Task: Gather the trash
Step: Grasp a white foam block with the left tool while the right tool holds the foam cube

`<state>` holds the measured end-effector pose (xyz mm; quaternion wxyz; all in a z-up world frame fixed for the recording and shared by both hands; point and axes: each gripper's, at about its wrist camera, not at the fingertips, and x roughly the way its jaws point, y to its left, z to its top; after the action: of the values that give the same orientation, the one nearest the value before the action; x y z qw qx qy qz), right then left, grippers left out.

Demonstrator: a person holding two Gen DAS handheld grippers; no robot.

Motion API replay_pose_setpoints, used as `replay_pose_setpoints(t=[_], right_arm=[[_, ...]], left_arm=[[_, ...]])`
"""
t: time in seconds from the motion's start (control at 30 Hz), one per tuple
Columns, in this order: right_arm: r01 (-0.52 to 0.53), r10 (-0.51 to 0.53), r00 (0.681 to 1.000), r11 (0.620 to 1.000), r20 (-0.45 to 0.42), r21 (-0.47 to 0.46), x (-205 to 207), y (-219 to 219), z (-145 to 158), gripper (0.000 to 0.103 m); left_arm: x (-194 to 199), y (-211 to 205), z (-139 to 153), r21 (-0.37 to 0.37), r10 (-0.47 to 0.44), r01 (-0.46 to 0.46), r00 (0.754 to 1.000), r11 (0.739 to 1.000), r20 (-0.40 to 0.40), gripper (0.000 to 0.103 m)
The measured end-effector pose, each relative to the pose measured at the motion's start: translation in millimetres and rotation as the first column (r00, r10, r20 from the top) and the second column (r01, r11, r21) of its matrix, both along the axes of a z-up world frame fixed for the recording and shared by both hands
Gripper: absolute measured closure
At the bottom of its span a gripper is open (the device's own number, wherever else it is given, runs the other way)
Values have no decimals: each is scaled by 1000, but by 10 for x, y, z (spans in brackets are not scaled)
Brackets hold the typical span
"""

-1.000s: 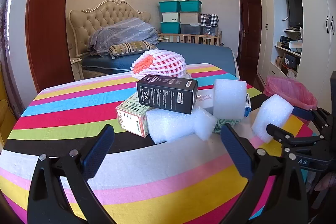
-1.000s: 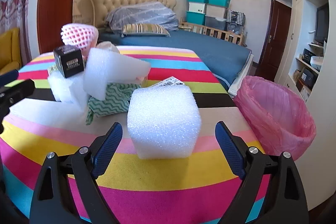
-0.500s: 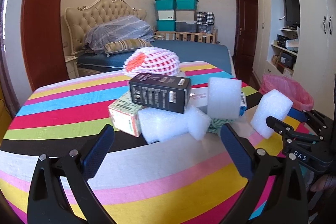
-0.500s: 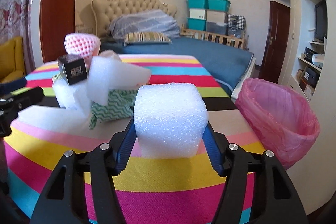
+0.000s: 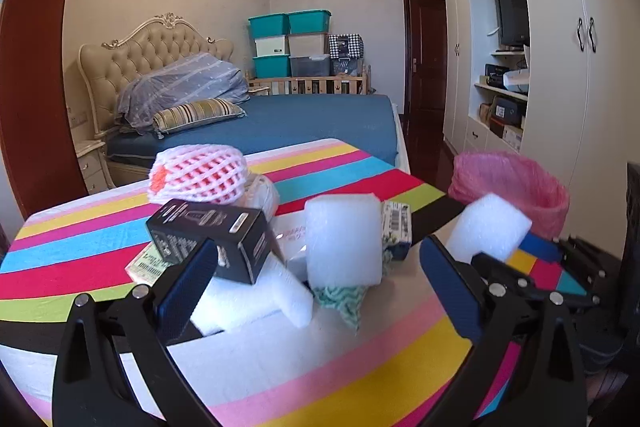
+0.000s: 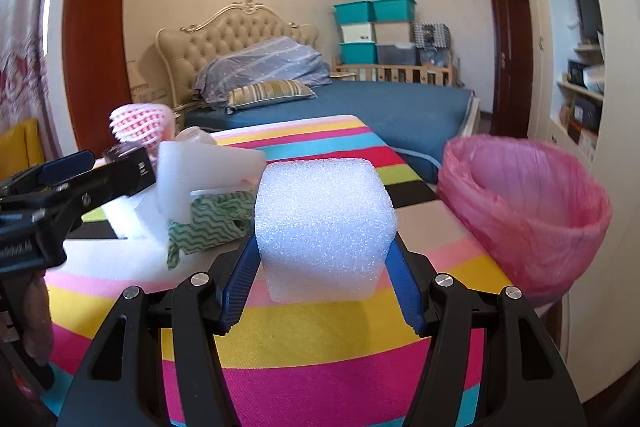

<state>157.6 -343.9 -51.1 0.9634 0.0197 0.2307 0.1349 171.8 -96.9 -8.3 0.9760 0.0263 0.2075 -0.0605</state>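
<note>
Nothing legible anywhere. Fine white print on the black carton [image 5: 208,241] ahead of the left gripper [image 5: 316,287], too small to read. Barcode and blurred print on the white box [image 5: 396,229] beyond its right finger, unreadable. Green-printed carton [image 5: 146,265] likewise.

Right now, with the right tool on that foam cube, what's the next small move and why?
Probably lift the foam cube slightly and swing it right toward the pink-lined bin. The right tool has both pads pressed against the cube's sides, and the open bin sits just off the table edge on that side.
</note>
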Motion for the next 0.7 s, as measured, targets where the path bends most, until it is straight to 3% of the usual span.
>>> replay_pose_setpoints(t=[0.2,0.4,0.63,0.67,0.7], right_arm=[[54,-54,998,998,26,10,-48,-30,-15,44],[65,-65,998,998,23,23,-47,-66,-16,44],[58,-58,998,998,20,23,-50,-69,-9,44],[58,-58,998,998,21,23,-51,-68,-9,44],[58,-59,998,998,20,23,-50,-68,-9,44]], left_arm=[[281,-83,0,3,-42,42,999,999,-24,19],[487,-171,-59,23,-60,62,996,998,-60,20],[702,-312,-174,106,-39,50,993,993,-111,20],[693,-347,-201,120,-57,71,992,990,-117,32],[675,-354,-221,135,-66,82,991,987,-117,51]])
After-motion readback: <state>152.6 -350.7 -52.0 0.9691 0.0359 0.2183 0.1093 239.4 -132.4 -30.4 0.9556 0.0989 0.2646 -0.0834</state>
